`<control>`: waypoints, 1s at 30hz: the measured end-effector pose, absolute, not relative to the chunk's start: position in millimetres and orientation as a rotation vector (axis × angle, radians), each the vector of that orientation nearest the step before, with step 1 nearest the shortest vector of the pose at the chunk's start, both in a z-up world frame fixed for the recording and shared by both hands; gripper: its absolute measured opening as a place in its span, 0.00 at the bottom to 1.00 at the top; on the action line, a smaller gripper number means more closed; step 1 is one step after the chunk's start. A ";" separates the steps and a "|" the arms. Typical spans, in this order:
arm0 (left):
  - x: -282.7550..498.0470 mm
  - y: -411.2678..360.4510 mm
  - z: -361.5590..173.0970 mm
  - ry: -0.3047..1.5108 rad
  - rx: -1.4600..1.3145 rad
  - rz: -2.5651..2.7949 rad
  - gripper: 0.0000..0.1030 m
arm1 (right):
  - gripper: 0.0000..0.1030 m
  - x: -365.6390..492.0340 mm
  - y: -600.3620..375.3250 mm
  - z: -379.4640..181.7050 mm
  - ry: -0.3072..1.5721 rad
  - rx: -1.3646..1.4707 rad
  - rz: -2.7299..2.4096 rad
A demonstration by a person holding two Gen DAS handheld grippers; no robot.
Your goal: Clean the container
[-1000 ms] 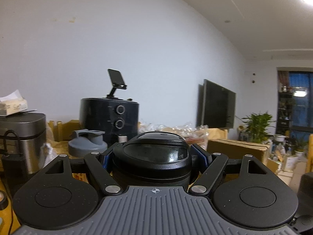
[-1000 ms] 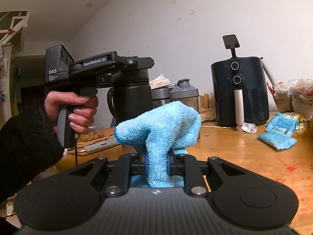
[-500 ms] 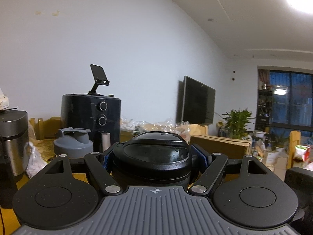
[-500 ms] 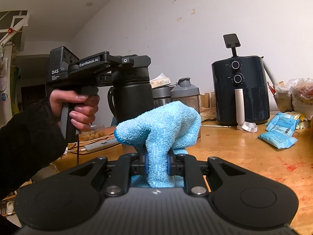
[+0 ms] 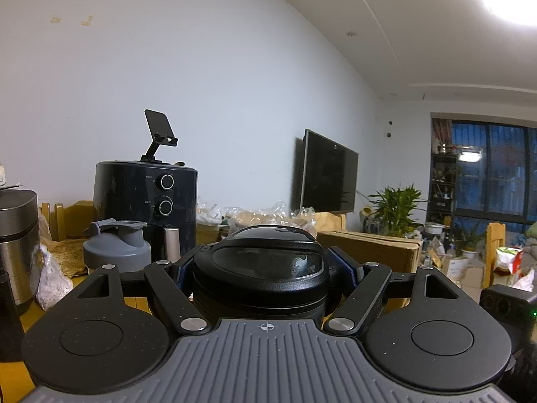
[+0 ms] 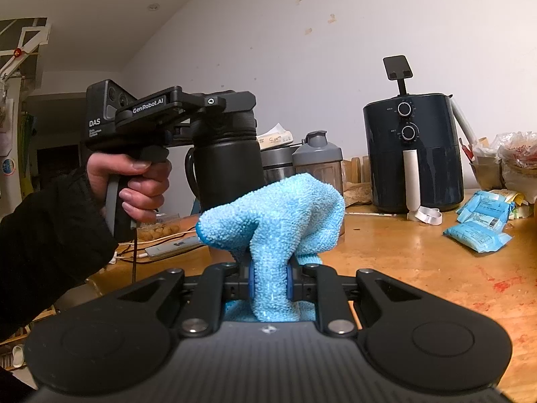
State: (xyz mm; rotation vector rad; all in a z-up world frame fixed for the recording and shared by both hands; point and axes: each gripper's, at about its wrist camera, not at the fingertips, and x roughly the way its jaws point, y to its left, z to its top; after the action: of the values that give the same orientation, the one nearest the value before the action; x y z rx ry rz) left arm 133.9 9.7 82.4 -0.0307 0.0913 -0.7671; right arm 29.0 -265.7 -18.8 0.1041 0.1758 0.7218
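Left gripper point(image 5: 265, 268): you clamped the black bottle point(image 6: 228, 164).
Right gripper point(image 6: 270, 283): you pinched the blue cloth point(image 6: 278, 218).
Risk: hard wiping could twist the bottle loose.

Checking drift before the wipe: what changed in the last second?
The left gripper swung toward the television side, carrying the black bottle slightly nearer the camera. No grasp changed: it still clamps the bottle, and the right gripper still pinches the blue cloth, unmoved.
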 end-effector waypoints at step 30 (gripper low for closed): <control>135.8 8.8 82.6 0.097 -0.024 -0.765 0.74 | 0.13 70.7 -218.6 2.3 0.156 0.032 0.855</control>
State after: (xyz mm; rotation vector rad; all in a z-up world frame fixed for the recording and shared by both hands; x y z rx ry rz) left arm 135.8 8.8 82.6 -0.0235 0.0971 -0.7652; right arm 70.7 -218.6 2.3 0.0319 0.1564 0.8552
